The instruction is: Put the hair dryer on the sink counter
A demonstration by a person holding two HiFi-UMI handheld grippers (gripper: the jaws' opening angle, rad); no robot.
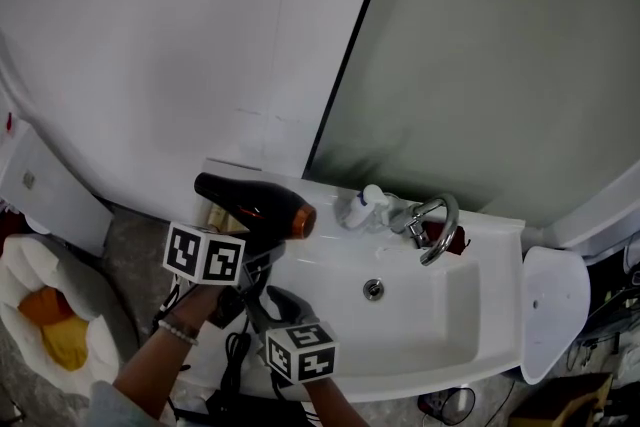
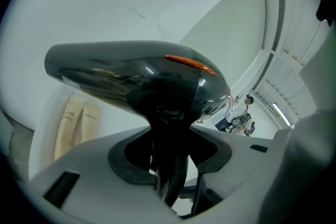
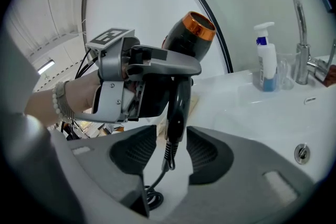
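Note:
A black hair dryer [image 1: 252,202] with a copper nozzle ring hangs over the left end of the white sink counter [image 1: 490,245], its handle pointing down. My left gripper [image 1: 247,267] is shut on that handle, which fills the gap between its jaws [image 2: 169,165]. In the right gripper view the dryer [image 3: 187,38] is held upright by the left gripper [image 3: 137,81]. My right gripper [image 3: 172,150] stands open around the handle's lower end and cord, with a gap on both sides. Seen from the head view, the right gripper [image 1: 278,310] sits just below the left.
A chrome faucet [image 1: 437,227] and a pump bottle [image 1: 362,206] stand at the basin's back edge, with the drain [image 1: 373,289] in the middle. Two beige tubes [image 2: 79,122] lie on the counter's left end. The coiled cord [image 3: 152,198] hangs below. Glass panel behind.

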